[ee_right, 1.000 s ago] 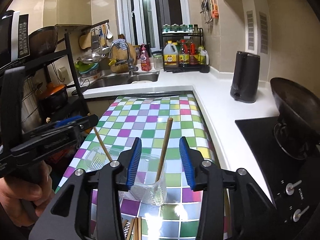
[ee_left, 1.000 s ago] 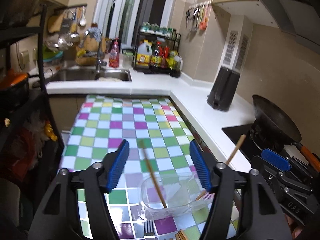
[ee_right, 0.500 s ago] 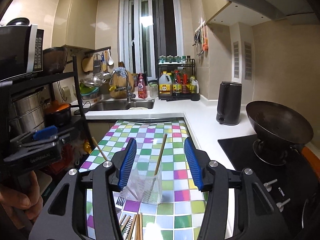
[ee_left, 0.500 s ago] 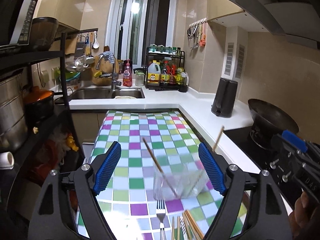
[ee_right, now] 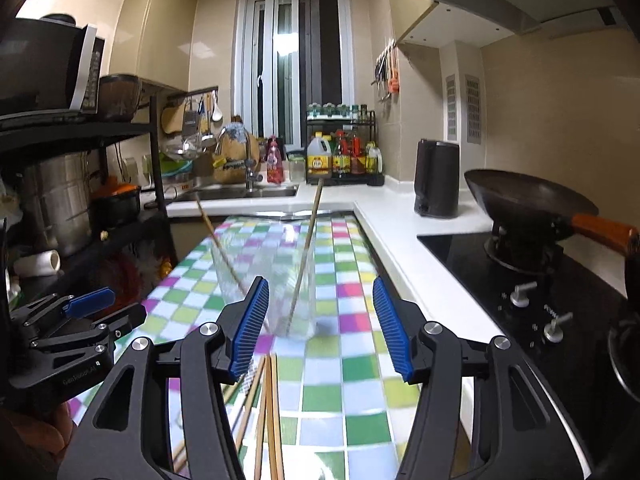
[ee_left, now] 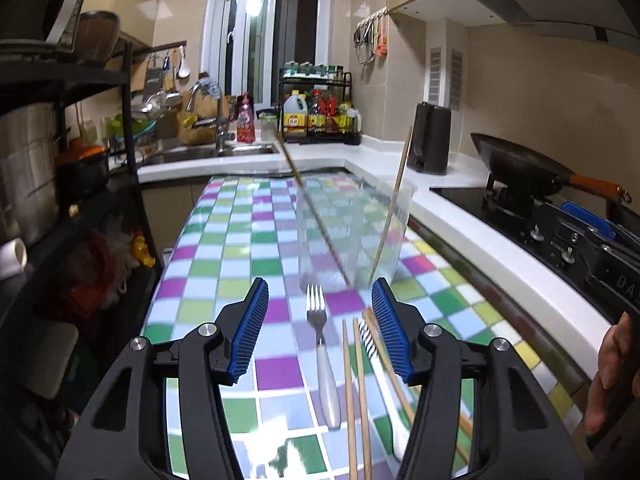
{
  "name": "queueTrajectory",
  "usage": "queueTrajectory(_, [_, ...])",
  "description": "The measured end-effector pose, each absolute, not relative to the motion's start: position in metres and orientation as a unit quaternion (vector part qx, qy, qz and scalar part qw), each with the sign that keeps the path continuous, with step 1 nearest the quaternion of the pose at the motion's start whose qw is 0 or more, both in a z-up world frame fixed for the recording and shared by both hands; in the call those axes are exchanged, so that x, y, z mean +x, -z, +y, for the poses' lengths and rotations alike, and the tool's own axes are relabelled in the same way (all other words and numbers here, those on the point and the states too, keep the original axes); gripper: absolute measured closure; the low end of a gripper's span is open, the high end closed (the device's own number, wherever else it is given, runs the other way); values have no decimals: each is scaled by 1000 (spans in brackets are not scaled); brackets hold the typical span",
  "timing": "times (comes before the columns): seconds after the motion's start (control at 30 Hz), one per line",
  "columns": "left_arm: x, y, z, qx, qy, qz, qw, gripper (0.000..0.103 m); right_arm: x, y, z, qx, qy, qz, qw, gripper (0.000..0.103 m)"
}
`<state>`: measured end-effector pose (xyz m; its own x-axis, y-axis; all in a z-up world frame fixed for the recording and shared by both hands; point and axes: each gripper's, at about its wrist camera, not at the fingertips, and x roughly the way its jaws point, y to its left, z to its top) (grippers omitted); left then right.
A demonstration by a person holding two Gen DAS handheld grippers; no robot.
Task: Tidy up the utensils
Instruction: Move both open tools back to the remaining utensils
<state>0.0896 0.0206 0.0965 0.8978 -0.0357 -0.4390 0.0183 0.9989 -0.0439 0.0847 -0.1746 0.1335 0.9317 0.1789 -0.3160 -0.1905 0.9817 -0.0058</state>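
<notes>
Directly beneath the left gripper (ee_left: pixel 320 334), whose blue-padded jaws stand wide apart with nothing between them, a fork (ee_left: pixel 323 354) lies flat on the checkered tablecloth (ee_left: pixel 224 248), tines pointing ahead toward the cup, its white handle trailing back under the tool; that lengthwise lie probably suits a pinch across the narrow neck or handle. Just inside the right-hand finger lie loose chopsticks (ee_left: pixel 357 392) and a white-handled utensil with a striped end (ee_left: pixel 374 354), side by side and roughly parallel, likely so each can be taken singly. The right gripper (ee_right: pixel 322 326) is equally wide and empty, with more chopsticks (ee_right: pixel 267 408) fanned below and slightly to the left of its gap. Just ahead of both tools stands the clear plastic cup (ee_left: pixel 352 236), upright and close enough to make each transfer short. Two chopsticks (ee_left: pixel 394 200) already lean in it, tips down and tops splayed against opposite sides of the rim, since the cup is wide and they are few. Judging by the pile still flat on the cloth, most of the sorting remains. Beyond, past the table's far end, are the sink counter (ee_right: pixel 236 194) and, off to the right, the wok (ee_right: pixel 524 200).
</notes>
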Motion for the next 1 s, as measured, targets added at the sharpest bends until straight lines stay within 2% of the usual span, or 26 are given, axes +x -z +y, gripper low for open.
queueTrajectory(0.2, [71, -50, 25, -26, 3, 249, 968, 48, 72, -81, -173, -28, -101, 203, 974, 48])
queueTrajectory(0.47, [60, -21, 26, -22, 2, 279, 960, 49, 64, -24, -179, -19, -95, 257, 962, 48])
queueTrajectory(0.57, [61, -16, 28, -27, 6, 289, 957, 62, 62, -13, -183, -24, -95, 265, 959, 49])
queueTrajectory(0.6, [61, -13, 27, -25, 6, 294, 955, 66, 62, -9, -186, -23, -98, 268, 958, 54])
queueTrajectory(0.67, [63, -6, 24, -22, 11, 305, 952, 70, 64, -4, -189, -20, -107, 279, 954, 72])
queueTrajectory(0.73, [65, -1, 20, -24, 20, 318, 948, 73, 66, -1, -190, -17, -116, 286, 951, 79])
queueTrajectory(1.0, [67, 4, 9, -31, 34, 336, 941, 78, 67, 8, -179, -20, -165, 318, 933, 82])
